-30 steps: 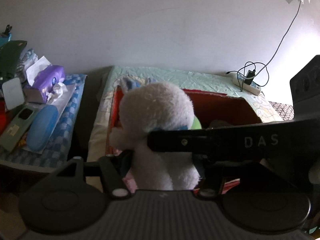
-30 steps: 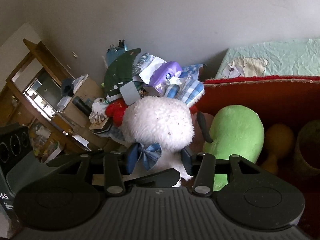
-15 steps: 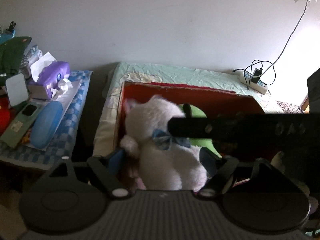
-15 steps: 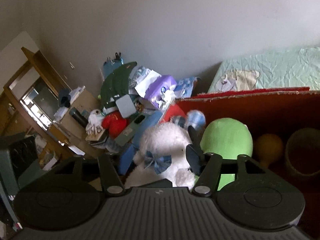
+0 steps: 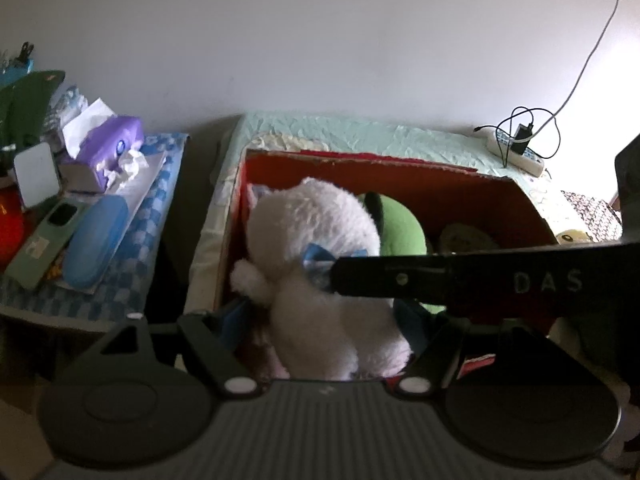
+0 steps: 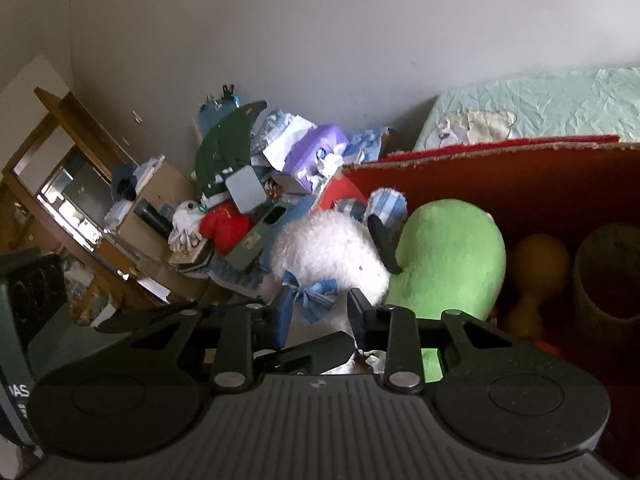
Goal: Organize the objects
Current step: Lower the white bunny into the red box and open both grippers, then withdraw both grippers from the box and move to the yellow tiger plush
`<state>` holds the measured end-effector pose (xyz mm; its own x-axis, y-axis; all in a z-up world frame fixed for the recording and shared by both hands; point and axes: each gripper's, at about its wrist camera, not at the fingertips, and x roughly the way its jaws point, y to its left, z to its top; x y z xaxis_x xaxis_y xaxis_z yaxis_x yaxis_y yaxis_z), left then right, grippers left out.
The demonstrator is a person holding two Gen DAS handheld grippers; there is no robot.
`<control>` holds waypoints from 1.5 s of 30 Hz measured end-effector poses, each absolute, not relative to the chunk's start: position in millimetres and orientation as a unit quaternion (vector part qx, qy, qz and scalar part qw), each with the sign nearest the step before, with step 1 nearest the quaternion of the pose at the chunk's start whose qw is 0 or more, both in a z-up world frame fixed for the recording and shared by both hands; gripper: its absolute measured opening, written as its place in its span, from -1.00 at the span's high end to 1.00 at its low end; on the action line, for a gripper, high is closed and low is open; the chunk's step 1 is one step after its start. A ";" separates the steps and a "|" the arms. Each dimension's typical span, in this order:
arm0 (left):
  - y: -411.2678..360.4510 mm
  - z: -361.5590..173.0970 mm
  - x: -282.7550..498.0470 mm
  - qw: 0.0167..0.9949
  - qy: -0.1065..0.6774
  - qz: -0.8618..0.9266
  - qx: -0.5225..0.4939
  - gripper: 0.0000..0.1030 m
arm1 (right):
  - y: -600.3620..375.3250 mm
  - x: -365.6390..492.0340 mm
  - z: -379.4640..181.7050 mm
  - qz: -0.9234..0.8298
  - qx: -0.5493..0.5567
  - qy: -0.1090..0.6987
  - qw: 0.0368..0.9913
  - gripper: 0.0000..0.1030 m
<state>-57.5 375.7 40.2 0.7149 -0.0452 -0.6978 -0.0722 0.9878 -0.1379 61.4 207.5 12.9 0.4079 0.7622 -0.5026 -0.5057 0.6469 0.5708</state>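
A white plush toy (image 5: pixel 320 264) with a blue bow sits at the left end of a red box (image 5: pixel 440 188), next to a green plush toy (image 5: pixel 396 228). My left gripper (image 5: pixel 324 316) is open, its fingers standing on either side of the white plush's lower body. In the right wrist view the white plush (image 6: pixel 328 252) leans against the green plush (image 6: pixel 448 256). My right gripper (image 6: pixel 320 312) is narrowly open around the blue bow (image 6: pixel 308 296). The right gripper's black body crosses the left wrist view (image 5: pixel 460 276).
A side table (image 5: pixel 120 280) at the left holds a purple tissue box (image 5: pixel 108 148), a blue case (image 5: pixel 92 244) and a phone (image 5: pixel 44 240). The box (image 6: pixel 520 184) also holds a yellow toy (image 6: pixel 536 268) and a brown cup (image 6: pixel 608 276). A power strip (image 5: pixel 516 152) lies on the bed.
The white plush has gone down from above the box into its left end. My left gripper has opened from its grip on the plush and my right gripper has narrowed around the bow.
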 end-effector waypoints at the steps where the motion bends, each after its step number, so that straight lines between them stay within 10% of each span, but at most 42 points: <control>1: 375.0 41.5 -57.3 0.923 0.378 0.009 -0.078 -0.47 | 205.6 60.6 14.4 0.382 0.167 0.381 0.825 0.33; 45: 180.6 69.9 -83.7 0.899 0.426 0.104 0.004 -0.59 | 21.7 -8.1 31.4 0.349 0.185 0.344 0.852 0.31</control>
